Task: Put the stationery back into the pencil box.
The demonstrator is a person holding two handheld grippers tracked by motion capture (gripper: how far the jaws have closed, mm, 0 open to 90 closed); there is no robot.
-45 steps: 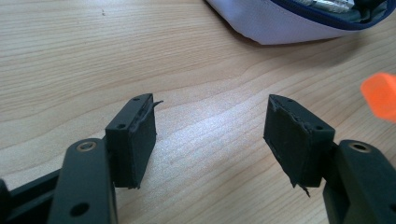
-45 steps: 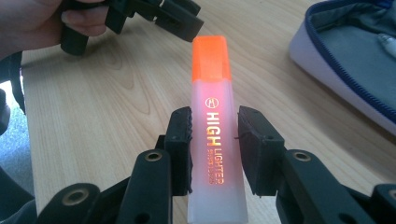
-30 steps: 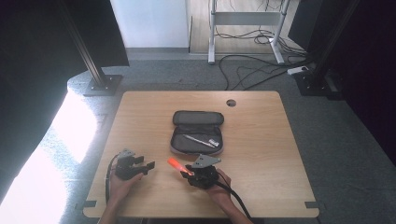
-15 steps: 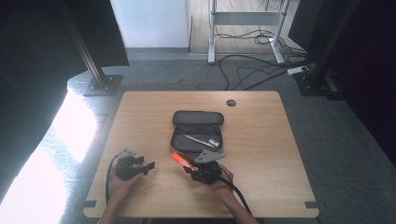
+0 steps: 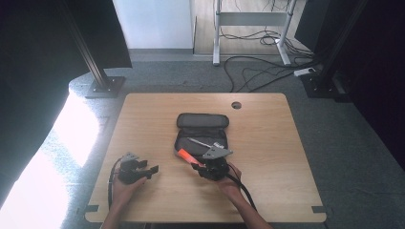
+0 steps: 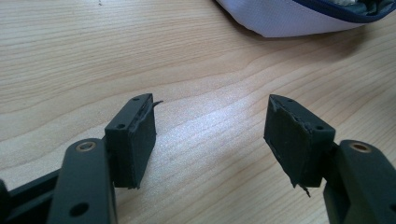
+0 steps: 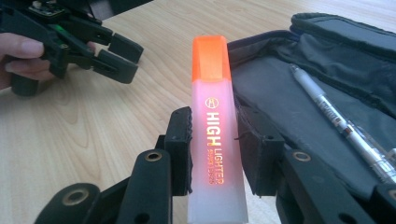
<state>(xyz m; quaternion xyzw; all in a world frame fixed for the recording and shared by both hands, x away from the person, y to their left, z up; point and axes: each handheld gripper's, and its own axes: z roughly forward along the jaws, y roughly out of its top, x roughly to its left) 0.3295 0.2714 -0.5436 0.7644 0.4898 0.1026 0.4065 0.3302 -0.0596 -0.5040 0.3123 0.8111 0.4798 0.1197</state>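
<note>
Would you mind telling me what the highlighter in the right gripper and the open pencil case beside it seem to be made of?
Highlighter: likely translucent plastic, smooth; light glows through its pale body under the orange cap. Pencil case: seemingly soft dark fabric with a matte weave; its wall folds and sags, with stitched piping along the rim.

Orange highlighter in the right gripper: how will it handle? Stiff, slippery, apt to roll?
The highlighter is probably stiff: it juts straight from the right gripper without sagging. Its glossy plastic body may be somewhat slippery, so it could slide if the pads ease. The flat printed face suggests it would lie still on the table rather than roll.
</note>
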